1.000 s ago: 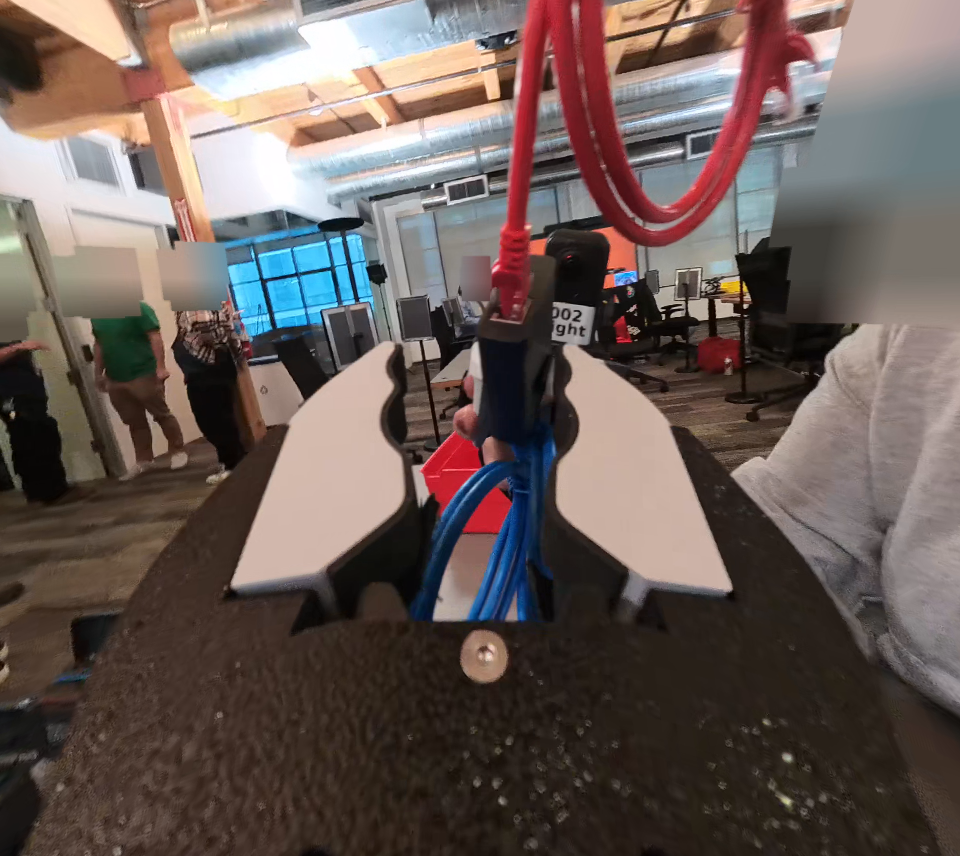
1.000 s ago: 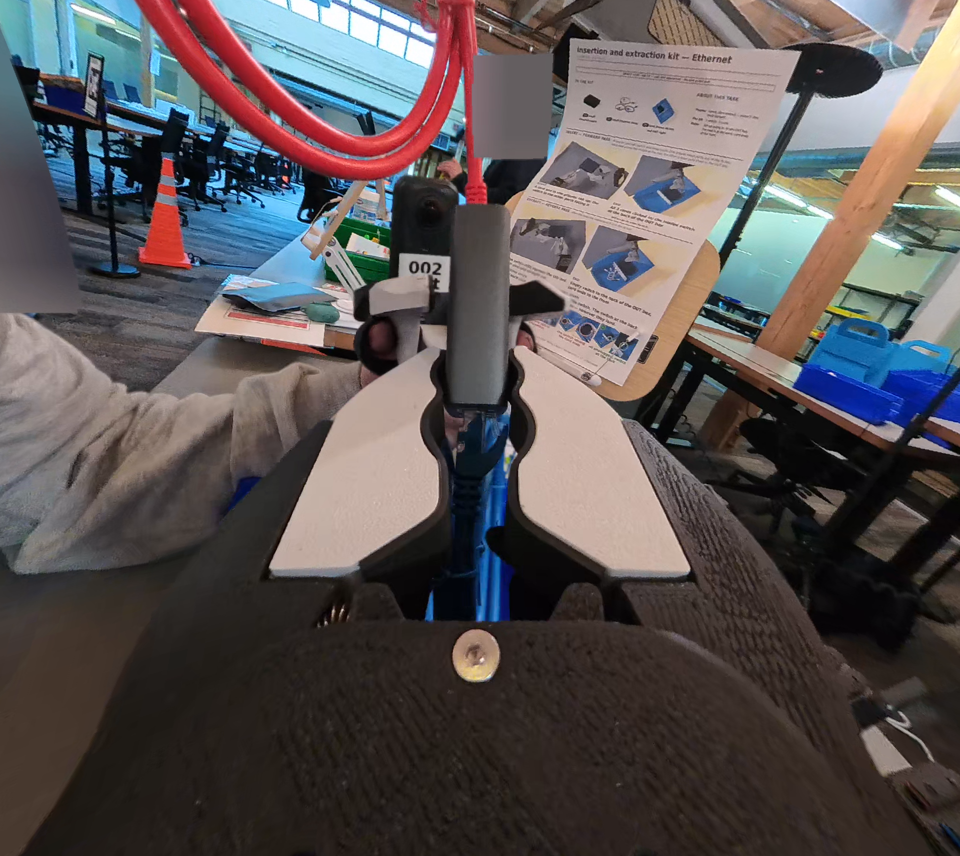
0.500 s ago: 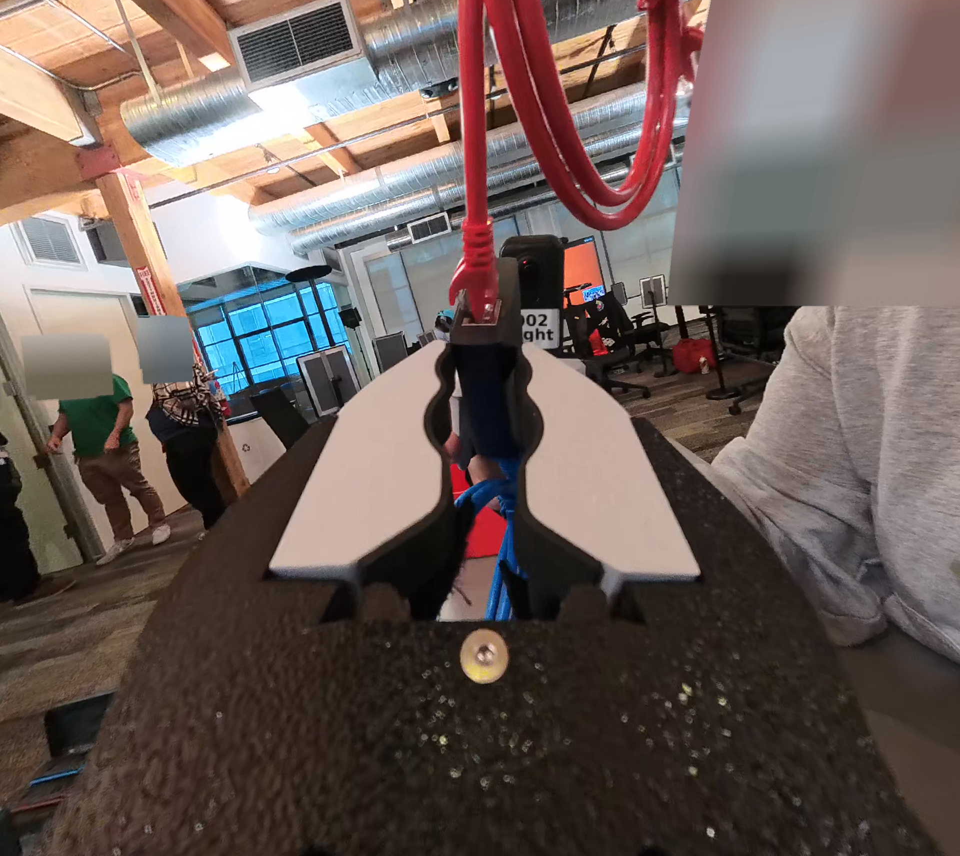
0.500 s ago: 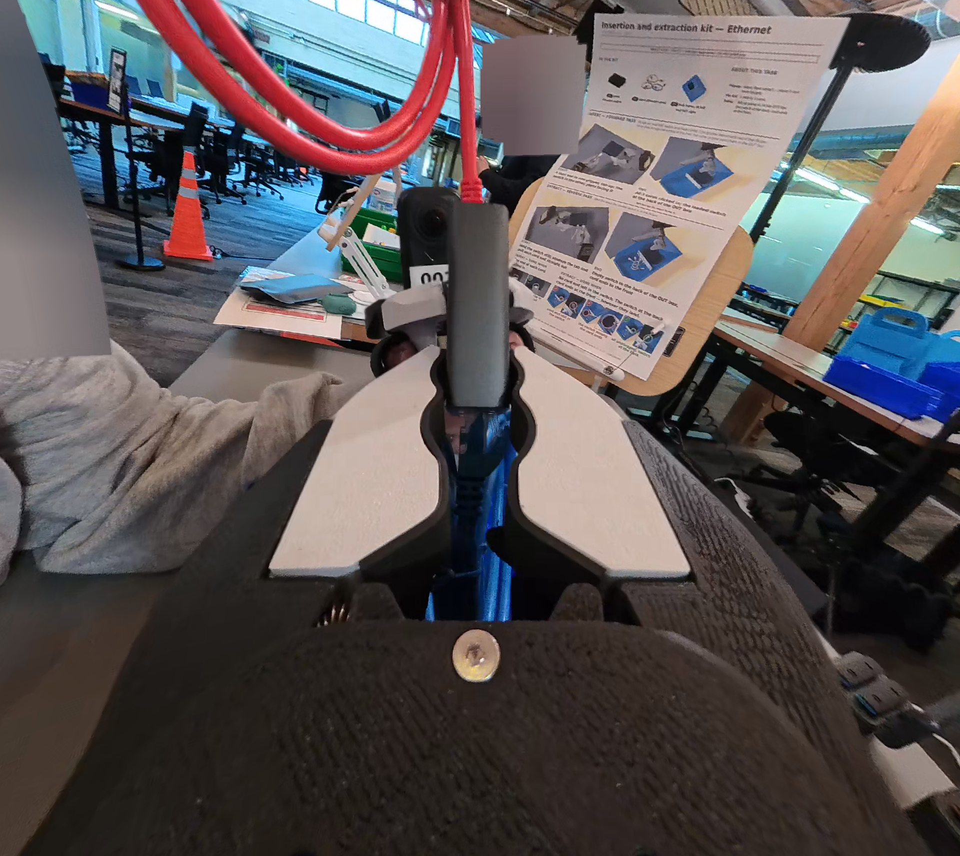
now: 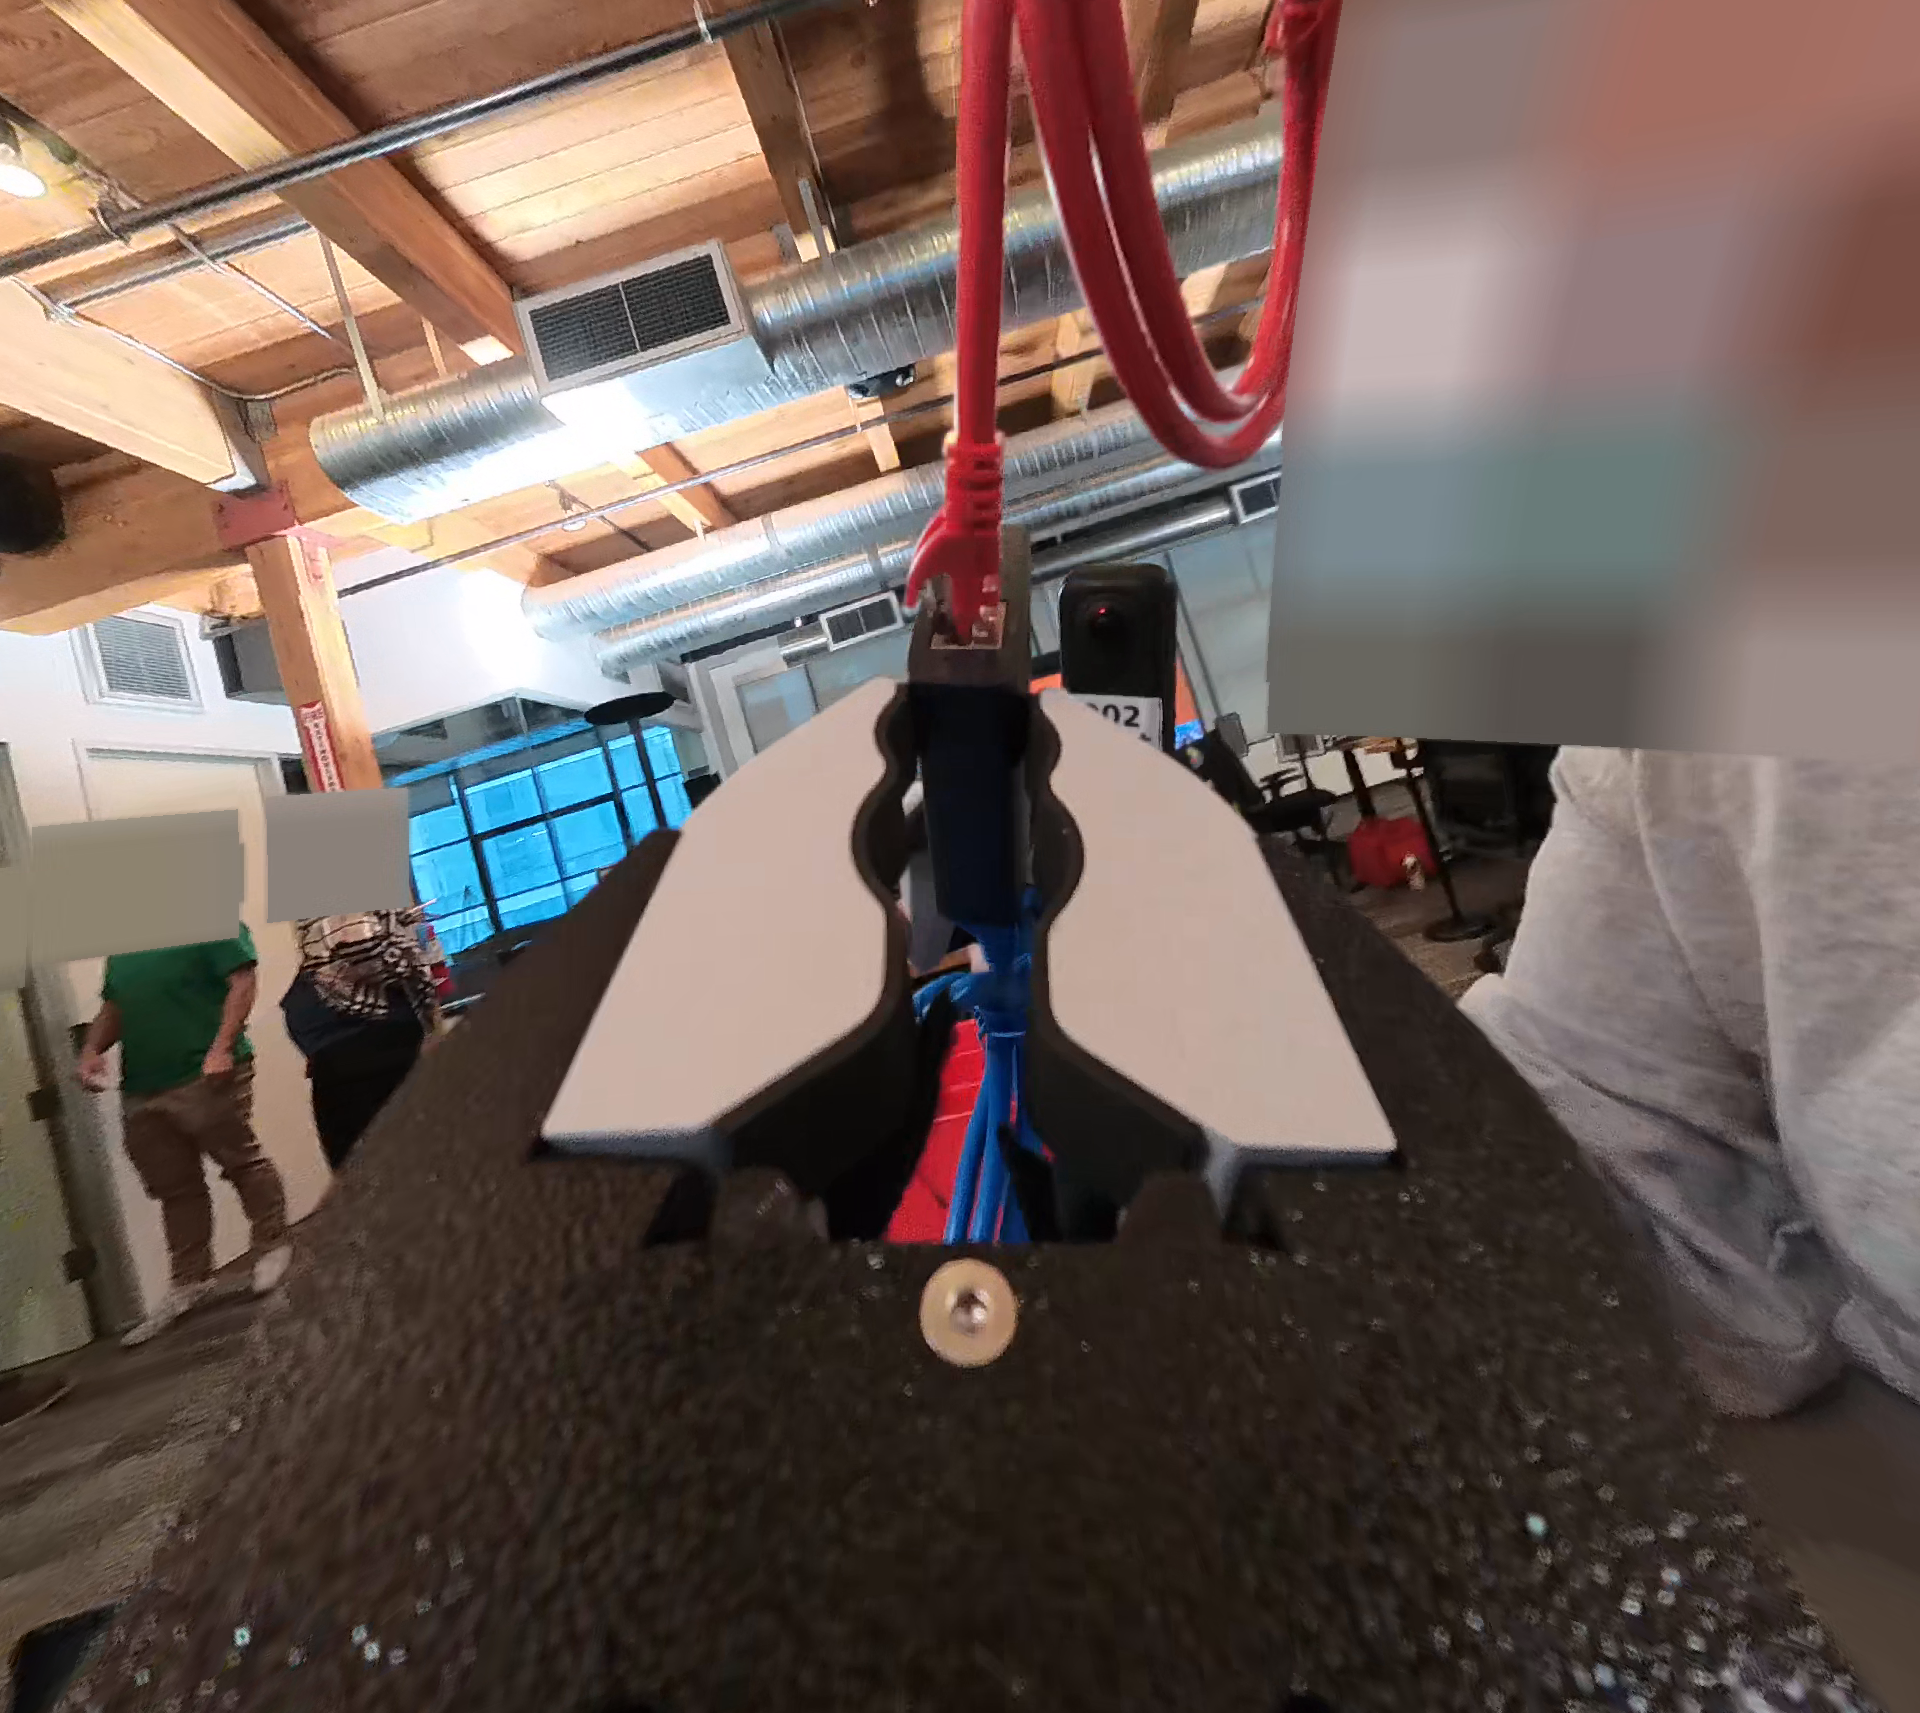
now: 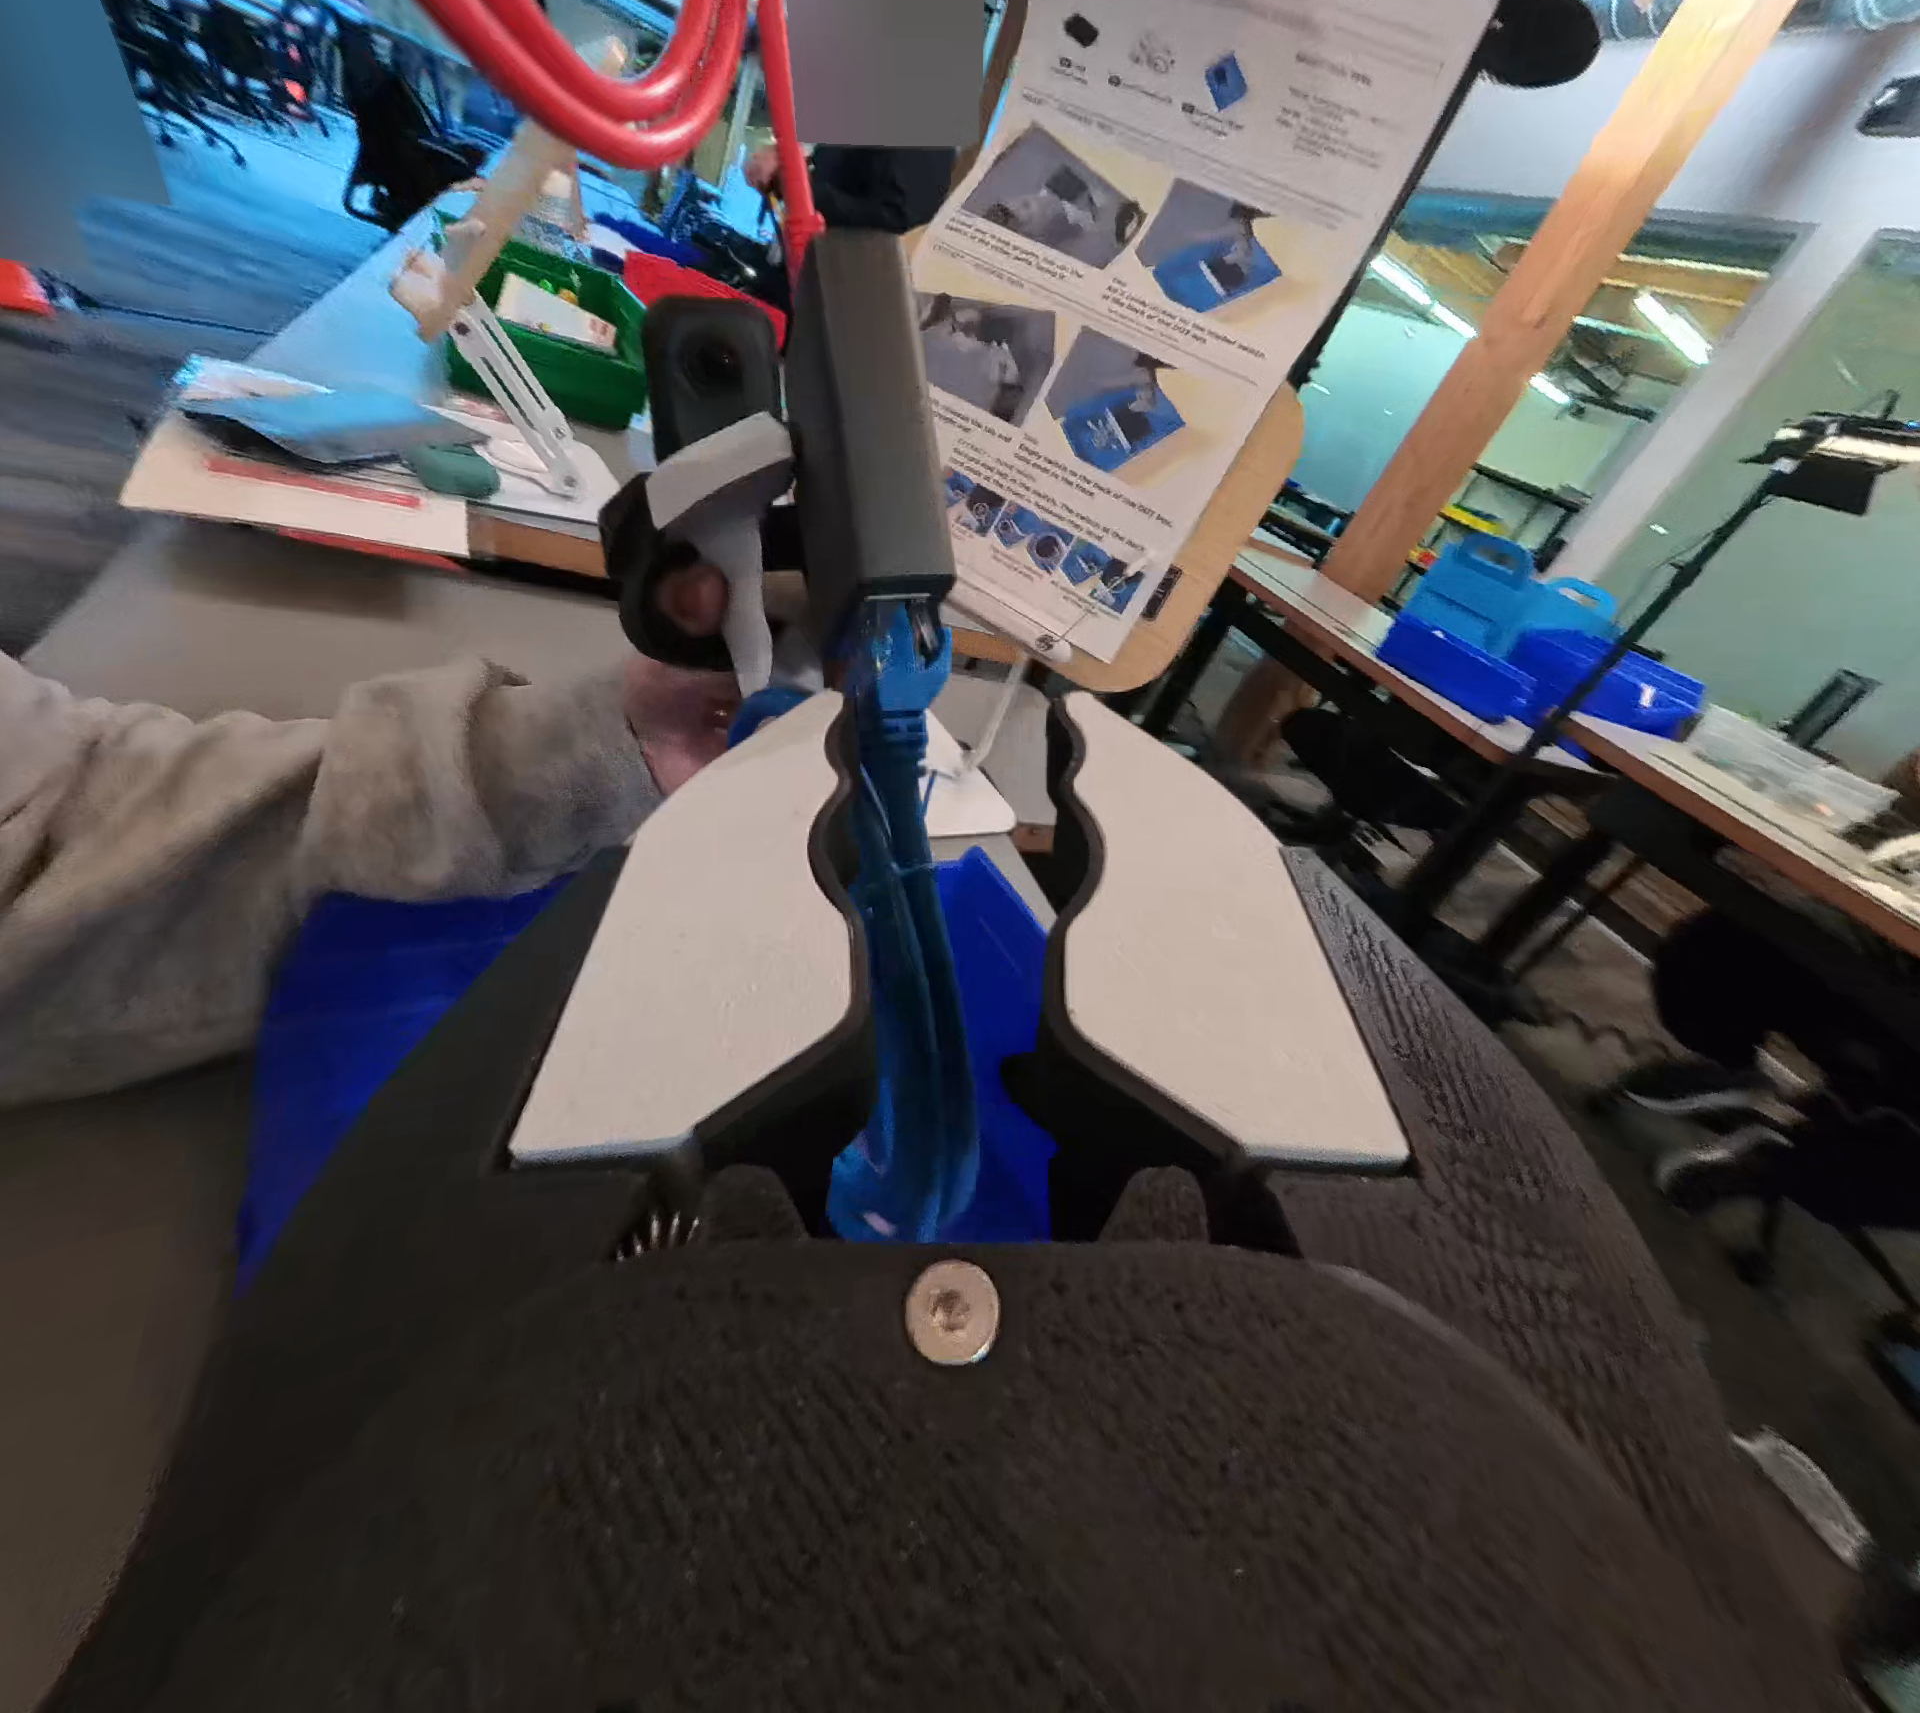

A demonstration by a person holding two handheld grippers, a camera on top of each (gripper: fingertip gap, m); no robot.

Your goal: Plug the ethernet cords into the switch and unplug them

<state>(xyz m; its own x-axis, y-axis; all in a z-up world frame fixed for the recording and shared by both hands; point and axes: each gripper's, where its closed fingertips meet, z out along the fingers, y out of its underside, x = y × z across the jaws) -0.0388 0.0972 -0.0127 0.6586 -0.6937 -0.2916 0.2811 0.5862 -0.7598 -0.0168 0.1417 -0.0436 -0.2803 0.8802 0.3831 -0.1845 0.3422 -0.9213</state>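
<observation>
The left gripper (image 5: 971, 790), frame centre, has its jaws clenched on a dark Ethernet coupler (image 5: 975, 785) held upright, apparently so each port faces its own cable. A red Ethernet cable (image 5: 982, 209) plugs into its top end and loops toward the ceiling; a blue Ethernet cable (image 6: 904, 884) hangs from its lower end. The right gripper (image 6: 948, 759), lower centre, has its jaws released, straddling the blue cable just below the coupler without pinching it. A printed sheet (image 6: 1174, 261) stands at upper right.
</observation>
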